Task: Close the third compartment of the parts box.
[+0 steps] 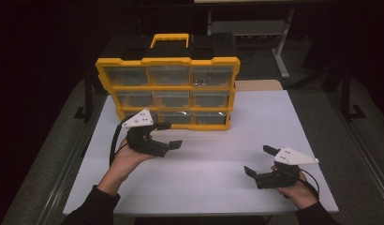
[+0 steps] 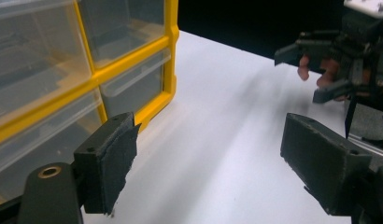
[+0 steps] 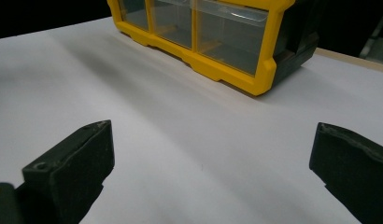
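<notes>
A yellow organizer (image 1: 167, 91) with several clear drawers stands upright at the back of the white table (image 1: 204, 178). My left gripper (image 1: 173, 134) hovers just in front of its bottom-left drawers, jaws open with nothing between them. In the left gripper view, the organizer (image 2: 133, 51) is close on the left, beside the open left gripper (image 2: 213, 158). My right gripper (image 1: 257, 160) rests open near the table's front right, held in a hand. It appears far off in the left gripper view (image 2: 304, 74). In the right gripper view, the right gripper (image 3: 213, 158) faces the organizer (image 3: 217, 70) over bare table.
The organizer has a yellow carry handle (image 1: 170, 40) on top. Small metal parts (image 1: 199, 82) lie in its top-right drawer. A wooden board edge (image 1: 258, 85) shows behind the table, and dark floor and metal frame legs (image 1: 281, 51) surround it.
</notes>
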The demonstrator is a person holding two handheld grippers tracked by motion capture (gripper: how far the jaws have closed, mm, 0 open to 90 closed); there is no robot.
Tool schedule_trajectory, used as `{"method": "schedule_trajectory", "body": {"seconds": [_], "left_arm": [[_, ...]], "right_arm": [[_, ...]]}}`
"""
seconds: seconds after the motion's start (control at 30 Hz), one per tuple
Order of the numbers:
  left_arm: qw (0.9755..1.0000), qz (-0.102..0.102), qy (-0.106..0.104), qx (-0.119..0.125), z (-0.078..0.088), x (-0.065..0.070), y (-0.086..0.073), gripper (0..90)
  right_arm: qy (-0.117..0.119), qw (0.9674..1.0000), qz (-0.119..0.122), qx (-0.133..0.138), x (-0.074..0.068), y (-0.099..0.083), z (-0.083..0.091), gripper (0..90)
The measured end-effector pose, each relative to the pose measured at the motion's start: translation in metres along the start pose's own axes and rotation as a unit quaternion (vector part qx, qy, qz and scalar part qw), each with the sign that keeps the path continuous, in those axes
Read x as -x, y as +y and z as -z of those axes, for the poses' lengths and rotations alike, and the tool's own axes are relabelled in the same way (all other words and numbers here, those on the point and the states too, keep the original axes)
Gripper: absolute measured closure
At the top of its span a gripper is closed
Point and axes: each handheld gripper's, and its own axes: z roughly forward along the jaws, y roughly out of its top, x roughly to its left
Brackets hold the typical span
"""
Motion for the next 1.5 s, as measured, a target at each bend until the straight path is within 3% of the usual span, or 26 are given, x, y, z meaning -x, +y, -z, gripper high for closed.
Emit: {"method": "schedule_trajectory", "body": {"seconds": [0.27,0.53,0.77,0.8,1.1,1.5], "left_arm": [[0.9996,-0.006,0.021,0.016,0.015,-0.001,-0.025,13.2],[0.9991,0.018,0.032,0.02,0.024,-0.002,-0.053,8.9],[0.9987,0.022,0.041,0.019,0.032,-0.002,-0.075,5.9],[0.9987,0.031,0.037,0.018,0.032,-0.001,-0.077,5.7],[0.9983,0.04,0.034,0.023,0.037,0.003,-0.095,2.6],[0.997,0.04,0.063,0.019,0.047,0.005,-0.112,0.0]], "right_arm": [[0.004,1.0,-0.001,0.001,-0.001,0.003,-0.003,0.0],[0.005,1.0,0.001,0.004,-0.004,0.004,-0.004,0.0],[0.003,1.0,0.001,0.001,-0.004,0.002,-0.005,0.0],[0.003,1.0,0.001,0.001,-0.004,0.001,-0.005,0.0],[-0.005,1.0,0.001,0.004,-0.003,0.0,-0.003,0.0],[-0.01,0.9999,-0.007,0.003,-0.001,-0.003,-0.002,0.0]]}}
